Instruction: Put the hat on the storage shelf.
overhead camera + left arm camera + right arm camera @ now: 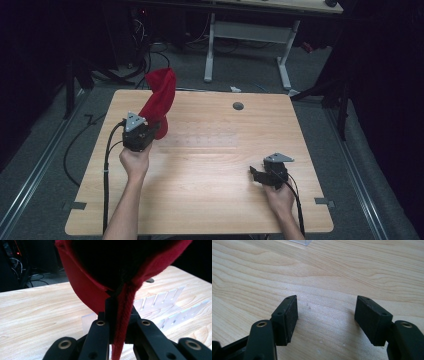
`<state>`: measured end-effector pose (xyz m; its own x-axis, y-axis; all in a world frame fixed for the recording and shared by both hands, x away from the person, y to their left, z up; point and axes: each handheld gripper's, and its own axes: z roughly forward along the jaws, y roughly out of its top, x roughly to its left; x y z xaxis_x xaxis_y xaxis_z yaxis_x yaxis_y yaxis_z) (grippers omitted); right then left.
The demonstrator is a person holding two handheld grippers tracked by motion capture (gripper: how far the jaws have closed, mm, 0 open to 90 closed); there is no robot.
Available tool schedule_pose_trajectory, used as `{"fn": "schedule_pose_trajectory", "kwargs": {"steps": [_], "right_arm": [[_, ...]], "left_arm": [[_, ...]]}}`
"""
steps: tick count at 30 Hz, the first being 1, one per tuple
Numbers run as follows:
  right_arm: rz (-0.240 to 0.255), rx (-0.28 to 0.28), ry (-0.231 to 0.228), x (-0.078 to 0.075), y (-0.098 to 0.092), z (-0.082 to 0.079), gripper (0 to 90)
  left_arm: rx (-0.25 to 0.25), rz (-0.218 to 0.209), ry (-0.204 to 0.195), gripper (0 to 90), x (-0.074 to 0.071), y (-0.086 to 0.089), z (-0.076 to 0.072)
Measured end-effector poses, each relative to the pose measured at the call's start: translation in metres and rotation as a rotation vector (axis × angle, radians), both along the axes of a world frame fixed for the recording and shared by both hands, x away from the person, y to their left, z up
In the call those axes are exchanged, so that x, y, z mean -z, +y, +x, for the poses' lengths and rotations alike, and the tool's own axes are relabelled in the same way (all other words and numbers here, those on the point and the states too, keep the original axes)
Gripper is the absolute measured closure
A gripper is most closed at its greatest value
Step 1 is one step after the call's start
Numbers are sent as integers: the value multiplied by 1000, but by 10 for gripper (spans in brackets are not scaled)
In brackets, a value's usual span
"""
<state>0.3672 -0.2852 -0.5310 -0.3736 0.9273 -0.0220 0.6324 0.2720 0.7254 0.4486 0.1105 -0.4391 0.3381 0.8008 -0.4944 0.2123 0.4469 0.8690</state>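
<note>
A red cloth (160, 100) is lifted off the left part of the wooden table (210, 200), rising above my left gripper (145, 131). In the left gripper view the jaws are shut on a folded edge of the red cloth (82, 290), which bulges overhead and hangs down between them; my left gripper (121, 315) points across the table. My right gripper (257, 174) rests low over the table at the right front. In the right gripper view my right gripper (327, 315) stands open, with bare wood between its pads (290, 317).
A clear slotted plastic rack (200, 141) lies flat at the table's middle, also in the left gripper view (162, 305). A round grey grommet (238, 106) sits near the far edge. Black cables (107, 165) trail off the left side. A white-legged desk (245, 35) stands behind.
</note>
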Motion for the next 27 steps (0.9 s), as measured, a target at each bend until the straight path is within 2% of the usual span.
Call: {"fn": "schedule_pose_trajectory", "kwargs": {"steps": [2,7,14,17,22,27], "right_arm": [[0,0,0,0,0,0,355],[0,-1,1,0,0,0,355],[0,-1,2,0,0,0,355],[0,-1,2,0,0,0,355],[1,-1,1,0,0,0,354],[1,-1,2,0,0,0,354]], "left_arm": [[-6,21,-2,854,3,-3,0],[-15,20,-4,854,10,-7,1],[-18,-14,1,853,20,-4,0],[-14,-22,22,852,28,-3,0],[-19,-61,24,849,33,0,-3],[-13,-60,42,844,35,1,-5]]}}
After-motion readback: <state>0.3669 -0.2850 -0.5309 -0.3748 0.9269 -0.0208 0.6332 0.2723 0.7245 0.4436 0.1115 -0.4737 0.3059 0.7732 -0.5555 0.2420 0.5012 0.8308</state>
